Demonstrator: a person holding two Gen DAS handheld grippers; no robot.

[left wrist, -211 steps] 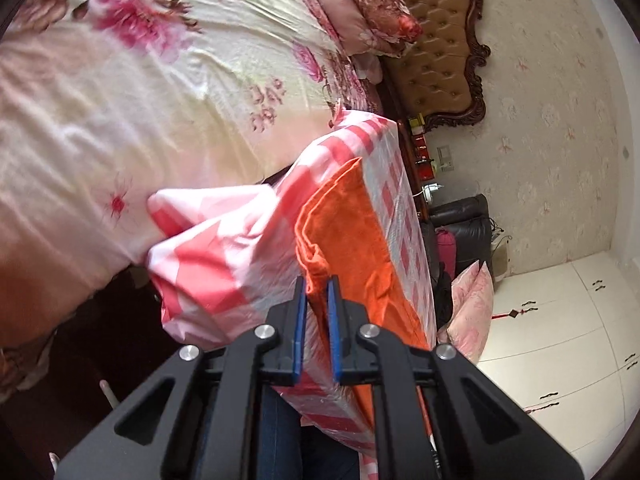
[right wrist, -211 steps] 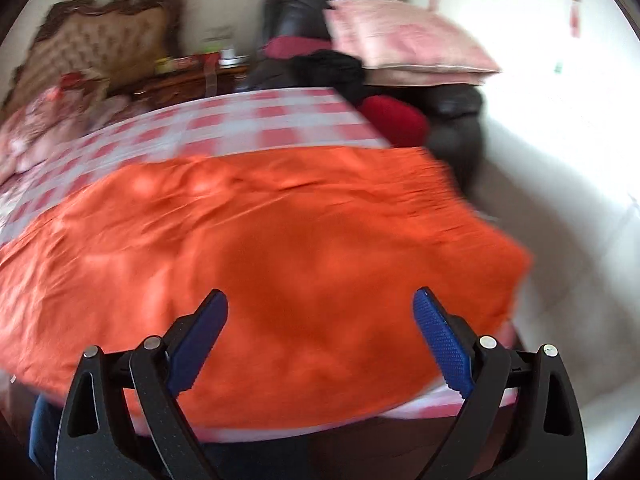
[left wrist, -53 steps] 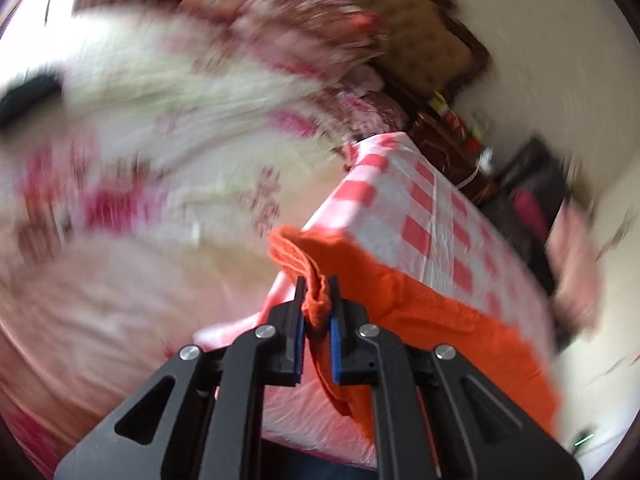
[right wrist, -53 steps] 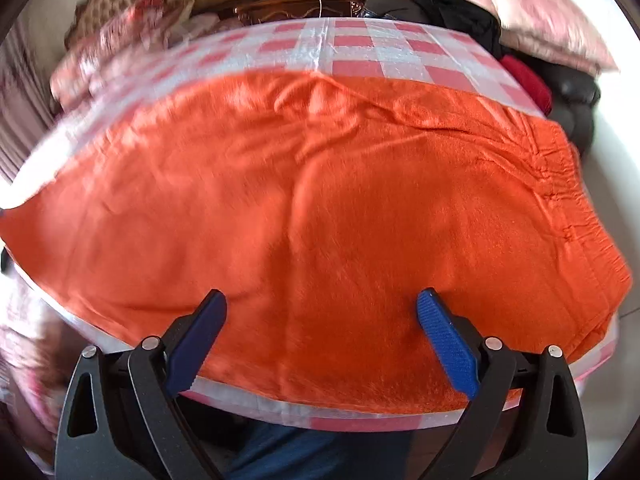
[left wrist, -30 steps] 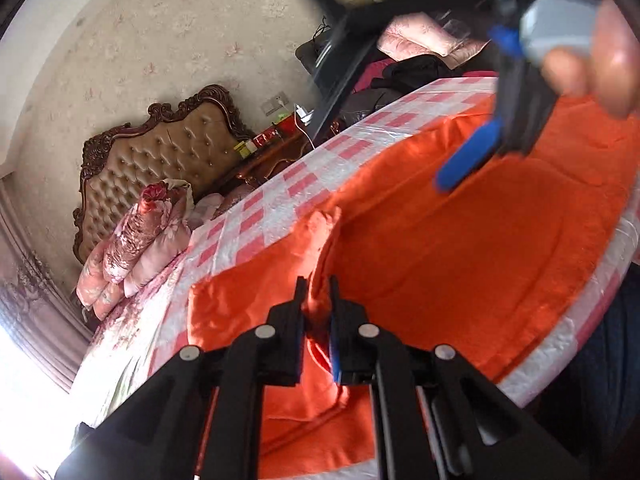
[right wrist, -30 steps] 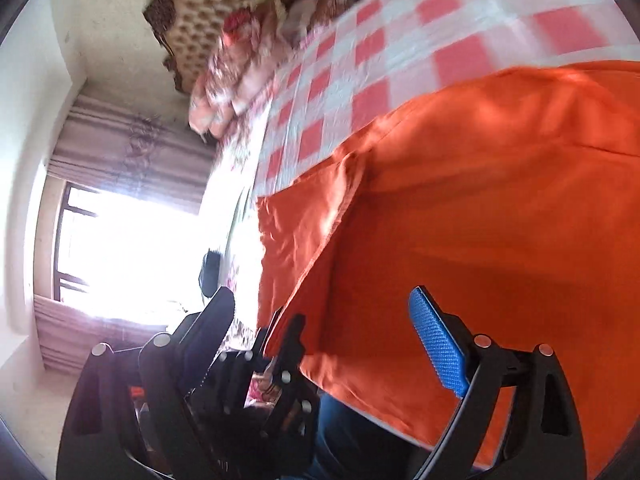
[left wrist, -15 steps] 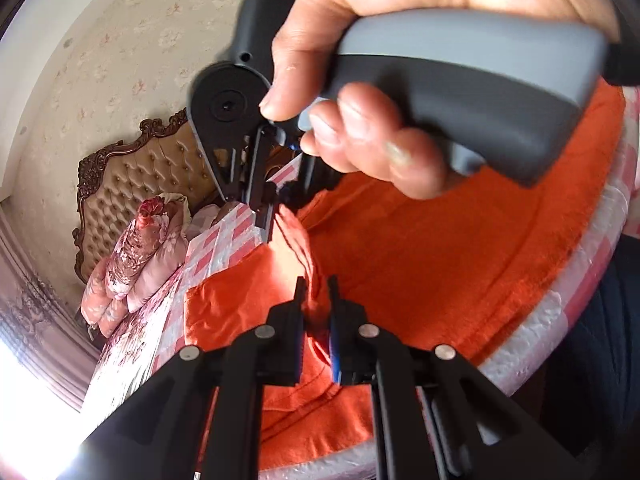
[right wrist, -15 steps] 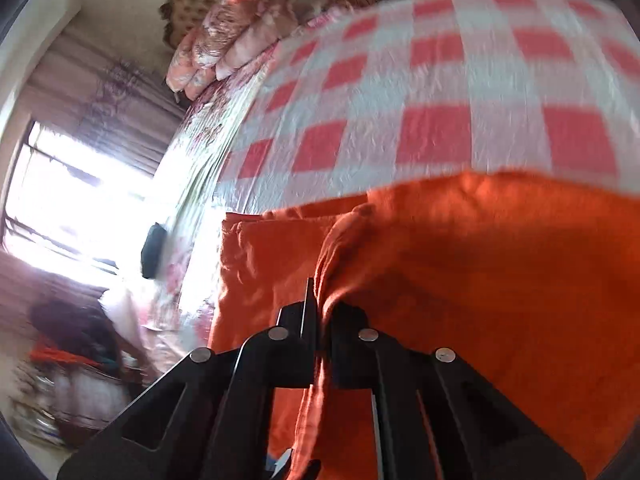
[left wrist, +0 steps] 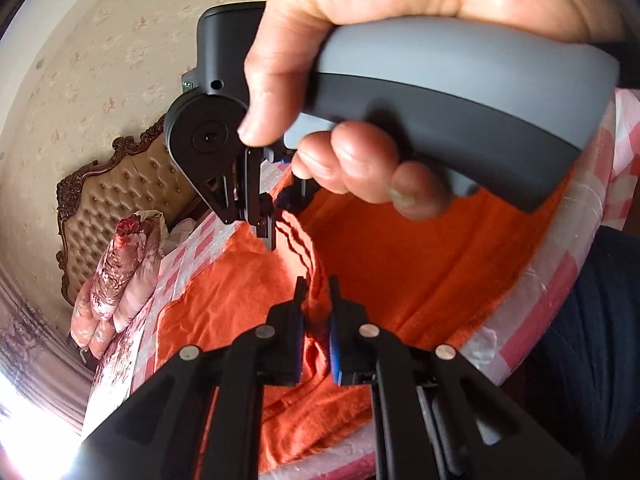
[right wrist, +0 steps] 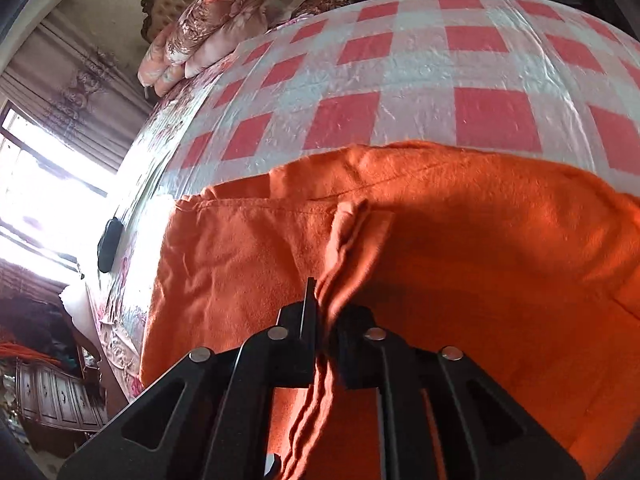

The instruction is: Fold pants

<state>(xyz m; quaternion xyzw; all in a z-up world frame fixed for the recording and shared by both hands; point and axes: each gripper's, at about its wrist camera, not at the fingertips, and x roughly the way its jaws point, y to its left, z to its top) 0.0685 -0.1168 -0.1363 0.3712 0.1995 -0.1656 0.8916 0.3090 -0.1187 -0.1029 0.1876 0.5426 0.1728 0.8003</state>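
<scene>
Orange pants (right wrist: 460,248) lie spread on a red-and-white checked surface (right wrist: 420,92), as the left gripper (left wrist: 316,320) and right gripper (right wrist: 326,320) each clamp a bunched fold of the cloth, the right's jaws having just eased slightly. No readable writing shows.

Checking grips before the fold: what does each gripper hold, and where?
Both pinch the orange pants: left gripper and right gripper each on a bunched edge fold.
</scene>
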